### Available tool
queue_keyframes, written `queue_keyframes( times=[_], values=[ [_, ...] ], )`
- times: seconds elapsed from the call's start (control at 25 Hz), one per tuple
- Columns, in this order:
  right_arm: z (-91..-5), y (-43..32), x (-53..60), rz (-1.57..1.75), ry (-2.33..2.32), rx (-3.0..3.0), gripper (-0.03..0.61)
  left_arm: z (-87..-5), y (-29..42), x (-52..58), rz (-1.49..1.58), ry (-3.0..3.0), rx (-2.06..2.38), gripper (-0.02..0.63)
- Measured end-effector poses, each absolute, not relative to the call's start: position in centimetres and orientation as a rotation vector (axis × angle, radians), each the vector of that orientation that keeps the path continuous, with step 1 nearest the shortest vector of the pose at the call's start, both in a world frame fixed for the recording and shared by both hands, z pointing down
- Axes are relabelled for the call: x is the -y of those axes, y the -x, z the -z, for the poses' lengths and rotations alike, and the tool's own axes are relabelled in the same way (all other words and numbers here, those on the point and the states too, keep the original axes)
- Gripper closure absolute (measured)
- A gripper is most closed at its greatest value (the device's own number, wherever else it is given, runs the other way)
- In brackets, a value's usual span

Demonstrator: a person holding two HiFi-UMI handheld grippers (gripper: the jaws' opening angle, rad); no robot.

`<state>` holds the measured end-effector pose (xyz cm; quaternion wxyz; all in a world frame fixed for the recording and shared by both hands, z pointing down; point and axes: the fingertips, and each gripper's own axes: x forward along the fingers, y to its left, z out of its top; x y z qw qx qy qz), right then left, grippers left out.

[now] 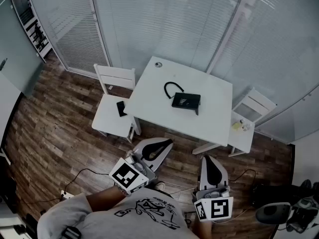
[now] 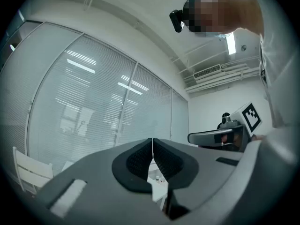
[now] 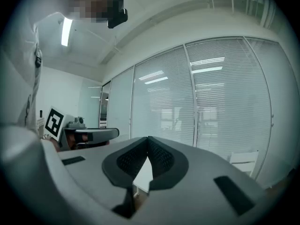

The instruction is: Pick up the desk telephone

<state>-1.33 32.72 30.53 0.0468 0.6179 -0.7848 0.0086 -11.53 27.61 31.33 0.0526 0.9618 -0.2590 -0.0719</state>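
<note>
Black desk telephone [image 1: 186, 101] sat on the white desk [image 1: 149, 101]; left tool [image 1: 165, 143] and right tool [image 1: 209, 160], jaws pressed together and empty, hung well short, seemingly before any reach.

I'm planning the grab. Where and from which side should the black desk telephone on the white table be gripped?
Likely pinch the black desk telephone across its flat body's narrow width, from above on the near side; its black cord loops off the far-left corner.

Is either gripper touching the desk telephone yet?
Apart. The head view shows the desk telephone on the white table, while the left gripper and right gripper, both shut, hang short of the table over the wooden floor.
</note>
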Motion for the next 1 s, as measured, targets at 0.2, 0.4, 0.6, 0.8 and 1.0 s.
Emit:
queue_keyframes(
  times=[0.2, 0.4, 0.6, 0.8, 1.0],
  values=[
    [-30.1, 3.0, -32.3, -0.003, -1.895, 2.404, 0.572, -31.6, 13.0, -27.7, 0.186, -2.924, 0.753, 0.609],
    [-30.2, 5.1, -31.9, -0.011, -1.915, 2.405, 0.572, -32.2, 15.3, -27.1, 0.192, -2.914, 0.751, 0.609],
    [-31.2, 6.3, -31.3, -0.049, -1.922, 2.398, 0.572, -33.4, 16.7, -26.3, 0.152, -2.900, 0.742, 0.609],
    [-31.6, 6.0, -29.7, -0.051, -1.900, 2.399, 0.572, -33.4, 16.3, -25.2, 0.143, -2.892, 0.736, 0.608],
    [-32.1, 4.0, -27.4, -0.051, -1.889, 2.415, 0.572, -33.9, 13.7, -22.8, 0.132, -2.897, 0.732, 0.609]
  ],
)
